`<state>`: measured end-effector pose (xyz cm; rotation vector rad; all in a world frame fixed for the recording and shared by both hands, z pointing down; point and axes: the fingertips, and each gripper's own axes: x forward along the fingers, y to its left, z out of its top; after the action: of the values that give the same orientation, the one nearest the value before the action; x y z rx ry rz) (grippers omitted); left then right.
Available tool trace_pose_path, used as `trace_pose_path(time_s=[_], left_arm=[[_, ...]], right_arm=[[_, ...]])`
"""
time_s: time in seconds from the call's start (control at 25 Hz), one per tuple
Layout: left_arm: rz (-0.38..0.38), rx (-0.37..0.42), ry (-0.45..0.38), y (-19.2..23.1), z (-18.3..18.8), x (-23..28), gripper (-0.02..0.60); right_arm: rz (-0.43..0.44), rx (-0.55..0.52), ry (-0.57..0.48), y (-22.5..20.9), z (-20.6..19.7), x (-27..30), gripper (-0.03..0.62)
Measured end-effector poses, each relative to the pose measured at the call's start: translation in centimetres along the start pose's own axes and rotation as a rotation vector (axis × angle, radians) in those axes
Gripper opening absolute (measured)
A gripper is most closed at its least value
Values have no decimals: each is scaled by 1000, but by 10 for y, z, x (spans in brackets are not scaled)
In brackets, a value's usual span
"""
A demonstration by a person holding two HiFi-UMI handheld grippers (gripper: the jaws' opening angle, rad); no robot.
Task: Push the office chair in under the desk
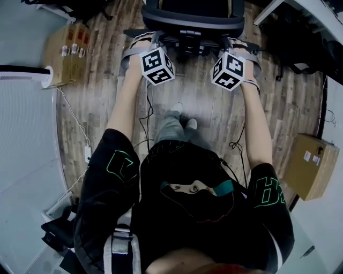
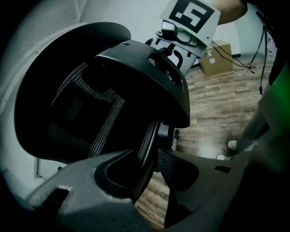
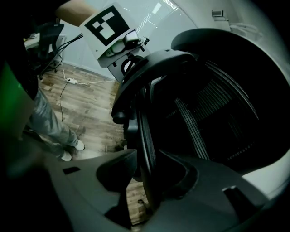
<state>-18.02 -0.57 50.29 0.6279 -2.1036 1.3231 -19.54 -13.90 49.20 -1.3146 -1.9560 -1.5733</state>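
The black office chair [image 1: 193,16] stands at the top of the head view, with its mesh backrest toward me. My left gripper [image 1: 138,44] is at the backrest's left edge and my right gripper [image 1: 239,47] at its right edge. In the left gripper view the backrest [image 2: 90,104] rim runs between the jaws of the left gripper [image 2: 152,158], with a thin gap at one pad. In the right gripper view the jaws of the right gripper [image 3: 147,167] close on the rim of the backrest [image 3: 213,104].
A white tabletop edge [image 1: 300,10] shows at the top right. Cardboard boxes stand on the wooden floor at the left [image 1: 67,53] and the right [image 1: 311,166]. A white cable and power strip [image 1: 87,154] lie at the left. The person's feet [image 1: 179,112] are behind the chair.
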Motion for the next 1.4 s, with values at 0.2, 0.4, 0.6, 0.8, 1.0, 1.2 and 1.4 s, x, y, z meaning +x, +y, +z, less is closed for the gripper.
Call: trace_pose_path(time_s=[0.2, 0.4, 0.6, 0.8, 1.0, 1.2, 1.4], left_arm=[[-9, 52, 77, 9, -3, 19, 163], [0, 99, 78, 21, -4, 32, 158], [-7, 97, 68, 33, -8, 47, 159], [-8, 89, 81, 46, -7, 63, 160], [-7, 84, 77, 60, -5, 77, 160], [-6, 73, 87, 78, -8, 94, 161], [-9, 84, 55, 101, -11, 109, 163]], right_arm=[[-4, 13, -3, -13, -5, 11, 149], [-10, 20, -7, -26, -6, 21, 150], [-14, 22, -7, -39, -4, 33, 150], [-11, 20, -9, -55, -6, 44, 150], [-10, 19, -8, -70, -9, 56, 150], [-10, 17, -5, -87, -9, 71, 150], [-20, 12, -13, -109, -5, 89, 150]])
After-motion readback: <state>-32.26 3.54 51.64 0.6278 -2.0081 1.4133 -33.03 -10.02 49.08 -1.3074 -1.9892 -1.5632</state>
